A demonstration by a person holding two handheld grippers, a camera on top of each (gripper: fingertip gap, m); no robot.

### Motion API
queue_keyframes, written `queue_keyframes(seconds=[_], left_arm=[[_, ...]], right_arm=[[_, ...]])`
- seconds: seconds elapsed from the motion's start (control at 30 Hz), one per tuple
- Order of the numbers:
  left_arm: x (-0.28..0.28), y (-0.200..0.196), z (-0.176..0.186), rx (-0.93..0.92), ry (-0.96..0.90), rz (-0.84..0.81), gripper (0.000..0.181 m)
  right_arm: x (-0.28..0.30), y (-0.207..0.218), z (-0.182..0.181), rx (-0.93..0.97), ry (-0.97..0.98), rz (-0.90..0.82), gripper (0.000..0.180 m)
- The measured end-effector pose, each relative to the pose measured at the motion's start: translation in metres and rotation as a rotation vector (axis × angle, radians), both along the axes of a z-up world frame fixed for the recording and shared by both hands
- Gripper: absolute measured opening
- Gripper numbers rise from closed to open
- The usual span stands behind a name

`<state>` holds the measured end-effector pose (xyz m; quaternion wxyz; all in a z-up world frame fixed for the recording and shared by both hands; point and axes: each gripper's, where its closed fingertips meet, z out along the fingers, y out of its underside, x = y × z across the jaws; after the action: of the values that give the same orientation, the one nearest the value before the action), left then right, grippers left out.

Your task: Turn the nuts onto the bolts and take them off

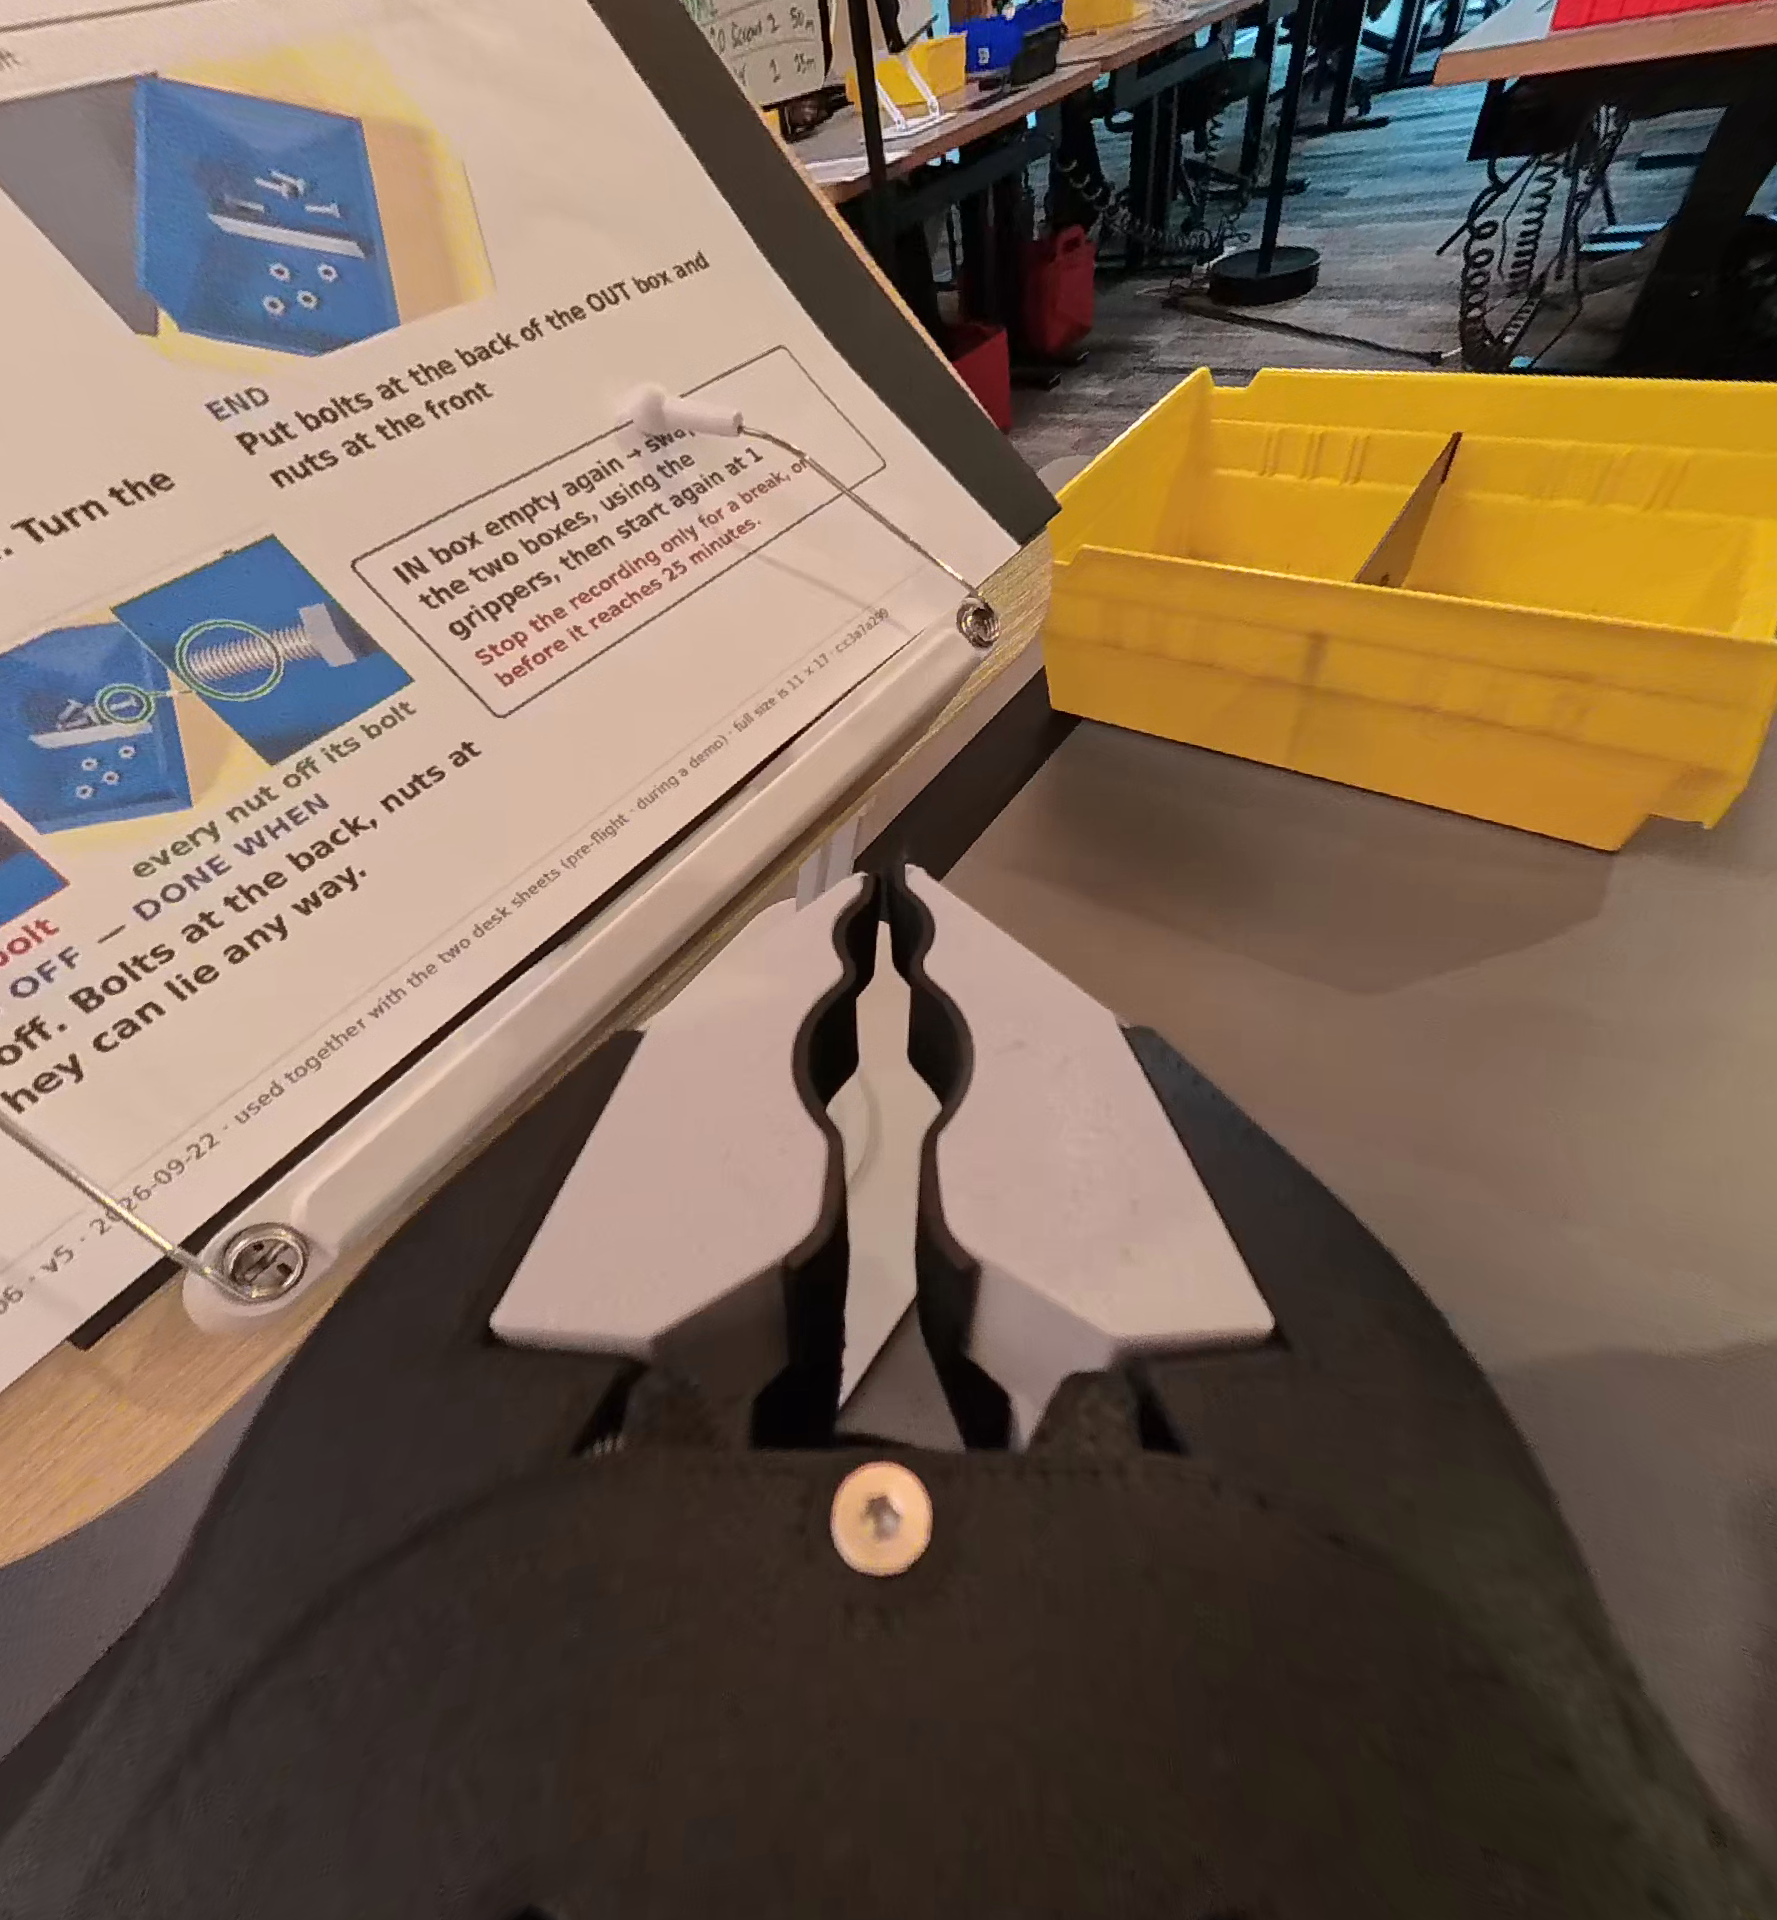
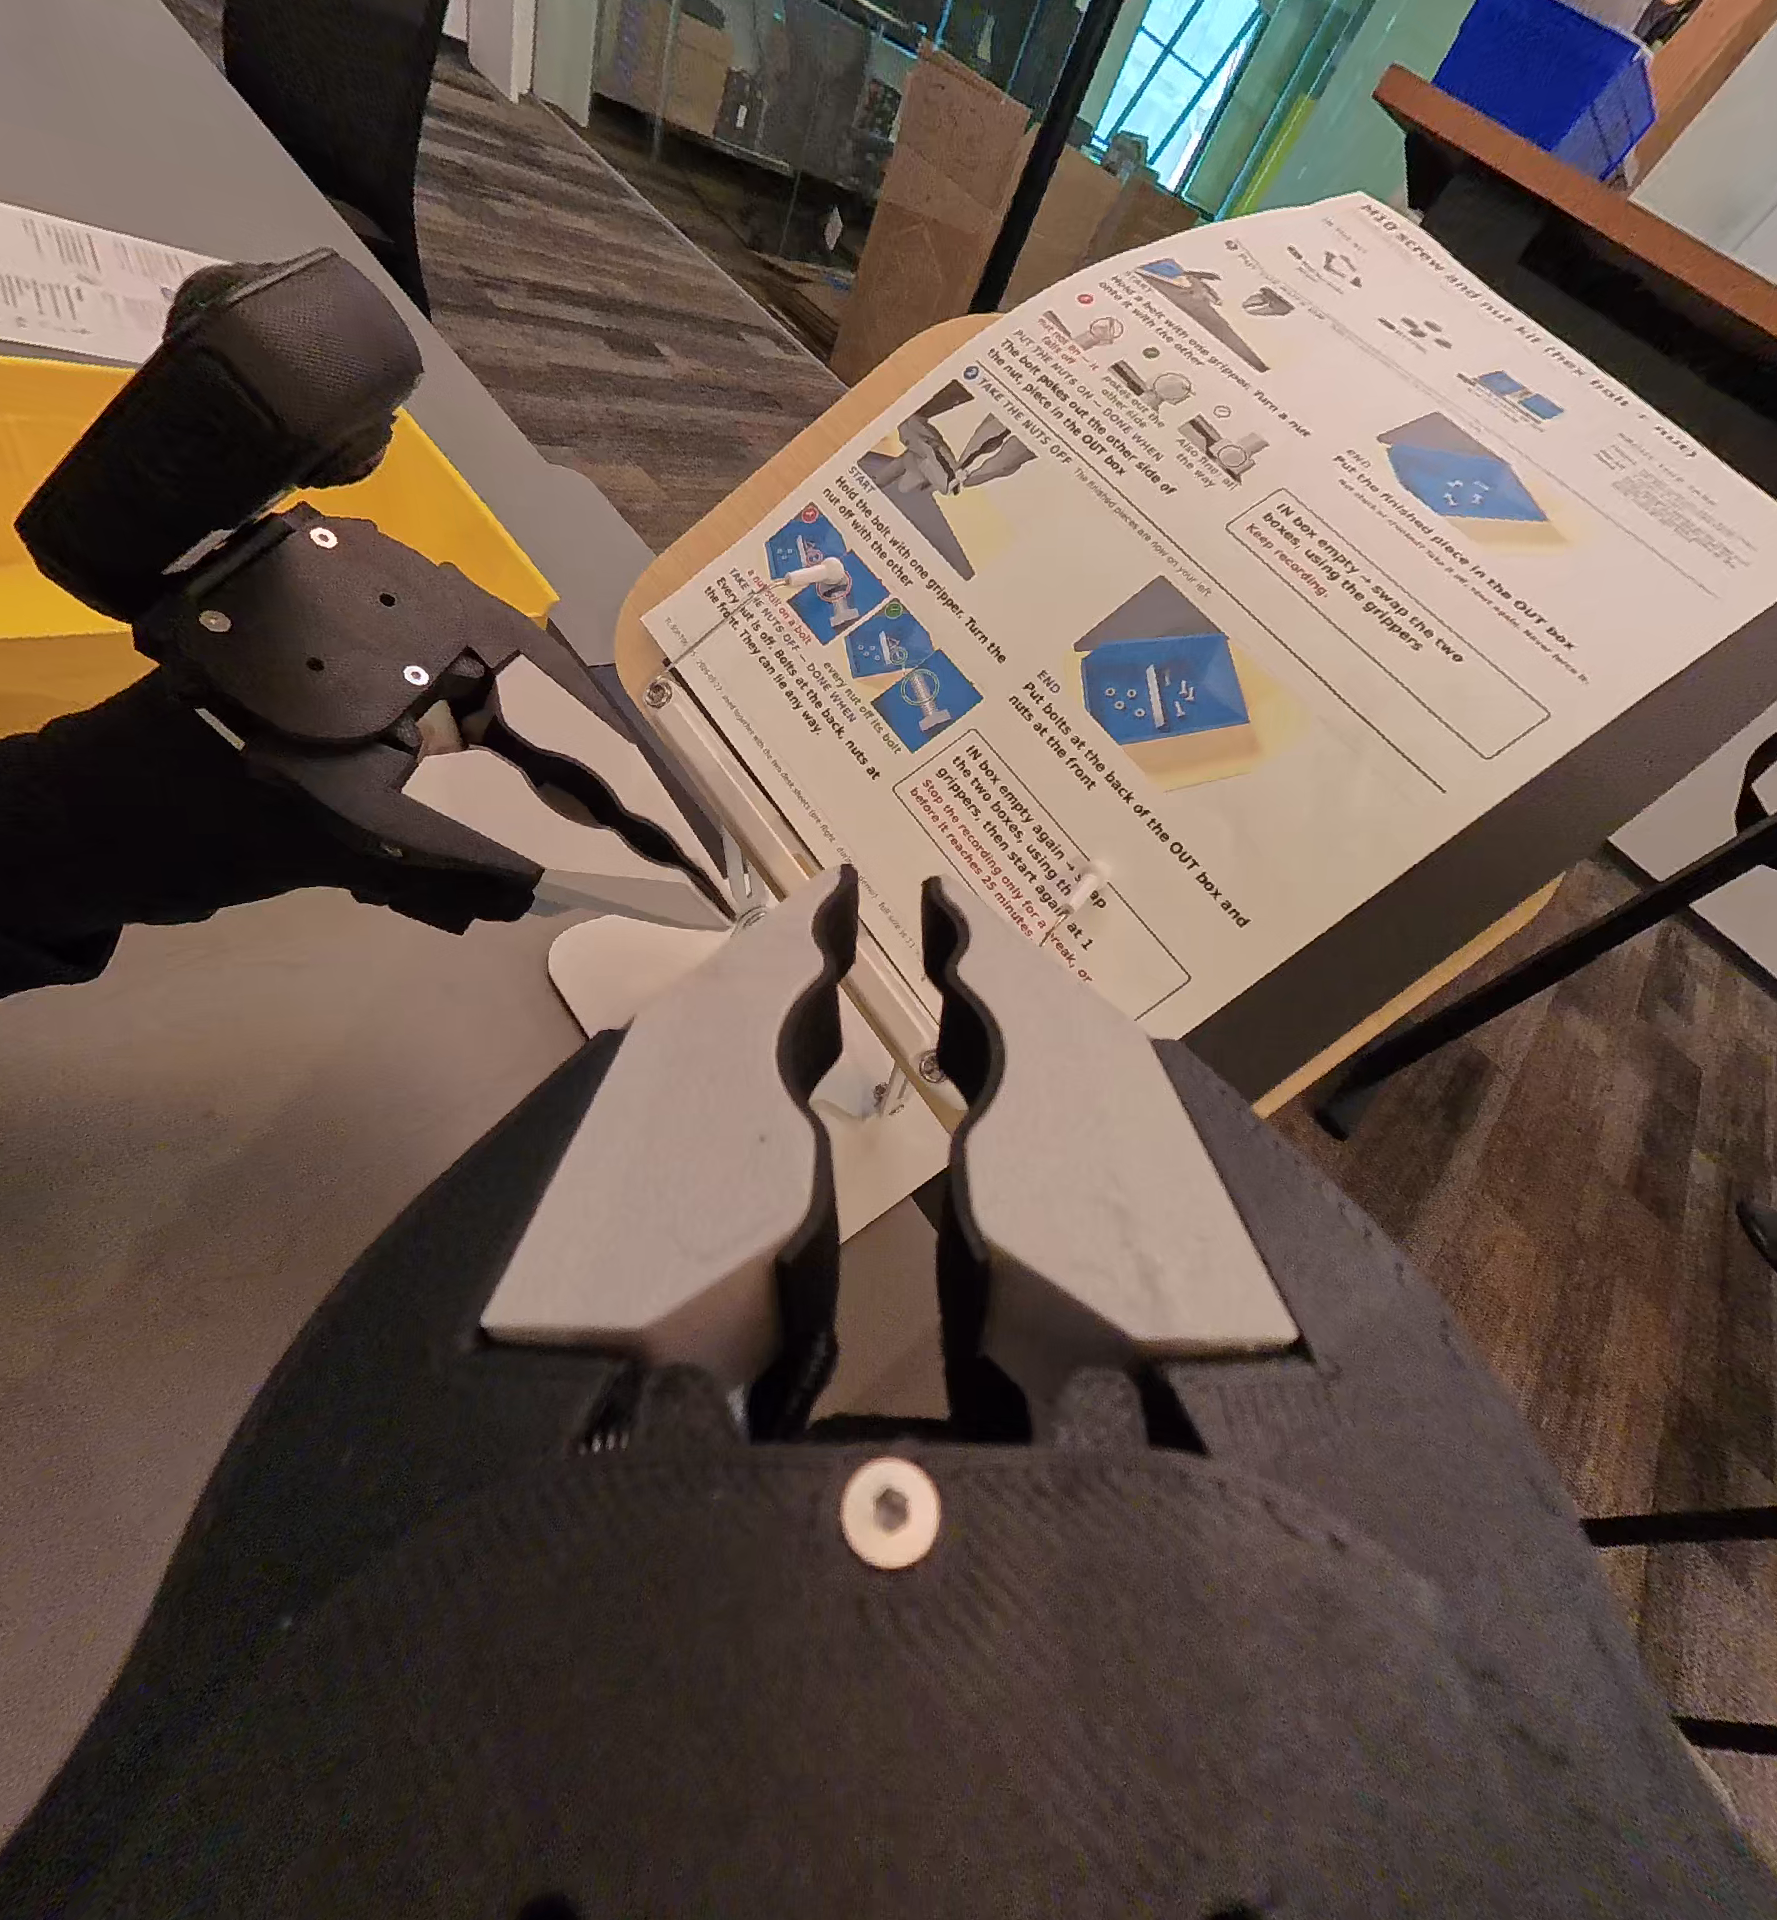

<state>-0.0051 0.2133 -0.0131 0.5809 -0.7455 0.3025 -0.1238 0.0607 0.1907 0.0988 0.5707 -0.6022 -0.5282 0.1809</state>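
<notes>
A wide workroom with patterned dark carpet and long wood-topped benches lies beyond the instruction stand, and everything up close sits on one smooth, matte grey table. The stand is our landmark: a rounded pale-wood board tilted back on a white foot, one printed sheet held flat by two thin wire arms with white tips. To the stand's right in the left wrist view there's one yellow plastic bin, ribbed walls, a single slanted divider splitting it into two compartments, and the parts of both that show look bare. Nuts and bolts, none to be seen in either view; the far corners of the bin are hidden. Two grippers, both black textured plastic with flat grey finger plates and wavy black inner edges. The left gripper points at the stand's lower rail, tips all but touching, only a sliver of a gap, nothing in it. From the right wrist view it shows again in a black-gloved hand, nose down at the stand's foot. The right gripper sits just in front of the stand's lower edge, fingers parted by a narrow slot, holding nothing.
</notes>
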Motion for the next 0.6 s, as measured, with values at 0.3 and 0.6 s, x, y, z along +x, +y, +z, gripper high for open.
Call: queue_keyframes(seconds=[0.3, 0.6], left_arm=[[-0.005, 0.000, 0.006, 0.009, 0.004, 0.018, 0.003], [-0.034, -0.014, 0.048, 0.061, 0.037, 0.054, 0.012]], right_arm=[[0.000, -0.001, -0.001, 0.018, -0.016, 0.008, 0.011], [0.017, 0.002, 0.005, 0.012, 0.013, 0.013, 0.012]])
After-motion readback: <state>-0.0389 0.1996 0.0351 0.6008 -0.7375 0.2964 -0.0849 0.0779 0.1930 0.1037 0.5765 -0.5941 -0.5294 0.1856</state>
